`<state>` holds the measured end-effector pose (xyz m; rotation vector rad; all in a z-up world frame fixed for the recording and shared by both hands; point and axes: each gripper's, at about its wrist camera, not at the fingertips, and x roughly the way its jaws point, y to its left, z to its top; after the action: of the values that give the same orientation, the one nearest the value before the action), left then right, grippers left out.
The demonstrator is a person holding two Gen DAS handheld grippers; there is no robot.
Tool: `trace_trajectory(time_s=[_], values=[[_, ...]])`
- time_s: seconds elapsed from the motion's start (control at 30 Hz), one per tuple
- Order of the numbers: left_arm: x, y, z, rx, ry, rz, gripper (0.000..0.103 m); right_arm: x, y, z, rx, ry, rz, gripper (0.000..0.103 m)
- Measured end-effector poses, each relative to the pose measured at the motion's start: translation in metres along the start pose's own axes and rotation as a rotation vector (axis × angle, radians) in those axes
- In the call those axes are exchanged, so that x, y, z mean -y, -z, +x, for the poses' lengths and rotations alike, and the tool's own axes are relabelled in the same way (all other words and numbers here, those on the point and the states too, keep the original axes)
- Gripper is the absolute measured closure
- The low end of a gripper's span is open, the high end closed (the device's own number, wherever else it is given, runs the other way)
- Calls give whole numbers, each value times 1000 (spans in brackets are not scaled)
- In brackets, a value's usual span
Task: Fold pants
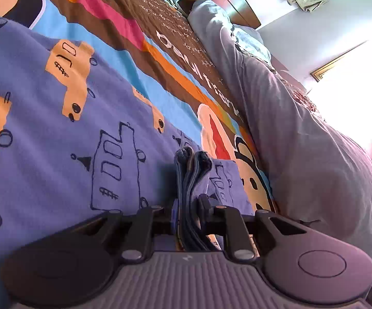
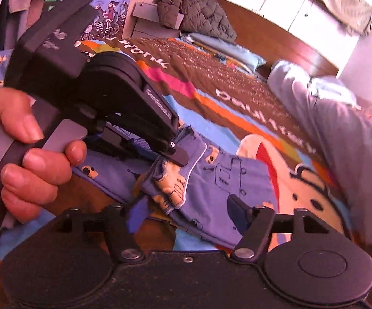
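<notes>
The pants [image 1: 57, 134] are small, purple-blue, printed with orange trucks and dark line drawings, and lie on the bed. My left gripper [image 1: 189, 206] is shut on a bunched edge of the pants [image 1: 192, 177], several layers thick. In the right wrist view the left gripper [image 2: 175, 152] shows from the side, held by a hand, pinching the pants [image 2: 211, 180] at their upper edge. My right gripper [image 2: 186, 213] is open, its fingers [image 2: 237, 211] on either side of the pants' near edge.
The bed has a colourful cartoon bedspread [image 1: 165, 41]. Grey trousers [image 1: 302, 141] lie along its right side. A dark quilted jacket [image 2: 196, 13] sits on a stand by the wooden headboard [image 2: 276, 36]. White wardrobe doors [image 2: 289, 7] stand behind.
</notes>
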<state>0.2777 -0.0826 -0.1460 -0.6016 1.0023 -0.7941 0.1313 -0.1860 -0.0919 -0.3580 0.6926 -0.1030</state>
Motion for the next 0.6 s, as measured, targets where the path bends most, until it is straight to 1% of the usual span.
trace_trajectory(time_s=[0.4, 0.5, 0.6], values=[[0, 1, -1, 1, 2, 6, 82, -14, 1, 10, -17, 81, -90, 28], [0, 1, -1, 2, 1, 8, 82, -24, 2, 11, -11, 127, -143, 28], [1, 1, -2, 2, -5, 16, 82, -37, 4, 12, -2, 168, -225, 28]])
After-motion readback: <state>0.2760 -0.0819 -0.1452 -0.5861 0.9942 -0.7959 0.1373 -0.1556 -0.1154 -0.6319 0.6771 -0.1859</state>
